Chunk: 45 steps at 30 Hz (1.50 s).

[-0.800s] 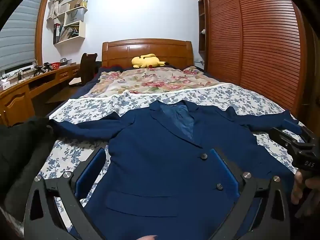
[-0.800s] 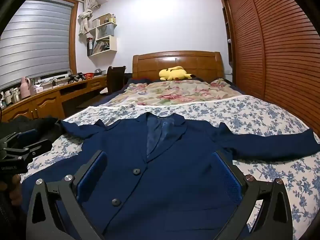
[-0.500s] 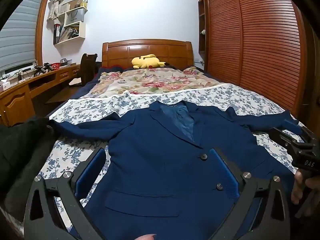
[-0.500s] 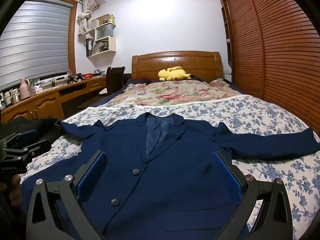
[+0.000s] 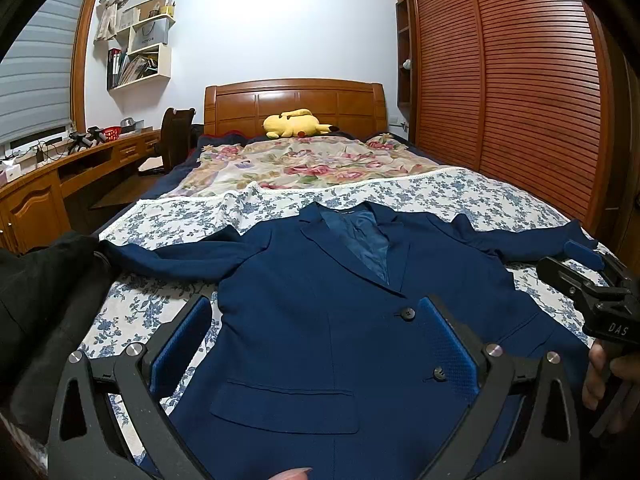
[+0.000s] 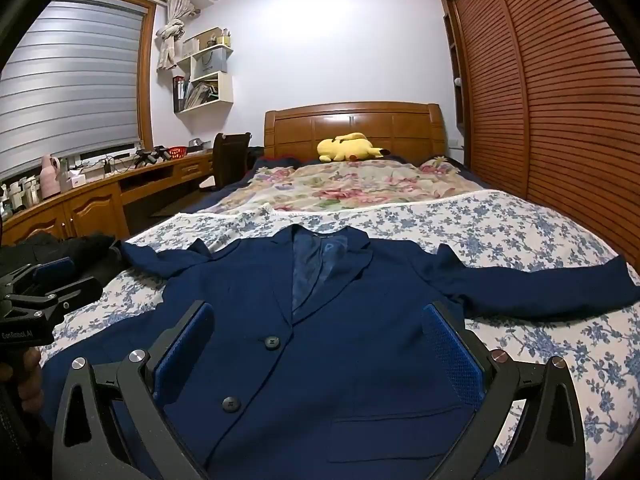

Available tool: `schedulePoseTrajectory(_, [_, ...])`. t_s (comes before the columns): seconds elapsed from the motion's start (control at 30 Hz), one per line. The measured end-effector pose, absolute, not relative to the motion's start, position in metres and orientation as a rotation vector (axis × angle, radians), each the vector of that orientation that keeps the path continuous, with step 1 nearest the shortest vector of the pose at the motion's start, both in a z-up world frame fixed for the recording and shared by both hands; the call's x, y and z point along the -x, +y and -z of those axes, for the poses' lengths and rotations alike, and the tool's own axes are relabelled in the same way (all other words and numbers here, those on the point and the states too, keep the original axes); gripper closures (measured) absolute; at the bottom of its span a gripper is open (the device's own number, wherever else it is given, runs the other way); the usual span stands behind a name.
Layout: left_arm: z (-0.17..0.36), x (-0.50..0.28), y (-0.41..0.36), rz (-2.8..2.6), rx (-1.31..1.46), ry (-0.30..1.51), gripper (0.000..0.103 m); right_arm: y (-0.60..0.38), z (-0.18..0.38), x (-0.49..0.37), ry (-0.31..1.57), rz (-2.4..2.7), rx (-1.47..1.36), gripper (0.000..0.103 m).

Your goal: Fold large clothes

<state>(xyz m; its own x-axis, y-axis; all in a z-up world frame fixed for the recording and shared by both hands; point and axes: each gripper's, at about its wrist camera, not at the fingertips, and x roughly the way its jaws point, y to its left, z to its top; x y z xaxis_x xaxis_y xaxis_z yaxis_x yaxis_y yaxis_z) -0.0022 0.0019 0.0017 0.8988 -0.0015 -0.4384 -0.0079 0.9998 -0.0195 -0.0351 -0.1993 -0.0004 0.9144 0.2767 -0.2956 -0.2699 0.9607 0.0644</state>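
Blazer: a navy blazer lies face up and flat on the near end of the bed, collar toward the headboard, both sleeves spread out to the sides, front closed with two dark buttons showing.
Bed cover: a white sheet with blue flowers lies under the blazer; farther back lies a quilt with pink roses.
Left gripper: the left gripper hovers low over the blazer's lower front, jaws spread wide, blue pads on either side of the pocket flap and nothing between them. In the right wrist view it shows at the left edge, beside the blazer's hem.
Right gripper: the right gripper hangs over the buttoned front, jaws wide apart and holding nothing; in the left wrist view it sits at the right edge, near the end of the sleeve.
Sleeves: one sleeve reaches toward the wardrobe side, the other toward the desk side, its cuff touching a black garment at the bed's edge.
Background: a yellow plush toy rests against the wooden headboard; a louvred wooden wardrobe stands on one side, a wooden desk under the window blind on the other.
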Motion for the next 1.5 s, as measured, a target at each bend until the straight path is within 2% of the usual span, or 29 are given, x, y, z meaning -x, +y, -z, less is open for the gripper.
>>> schedulePoseTrajectory(1.5, [-0.0086,0.0045,0.0053,-0.008,0.019,0.442,0.0,-0.2004,0.0005,0.0347,0.306,-0.277,-0.025,0.0])
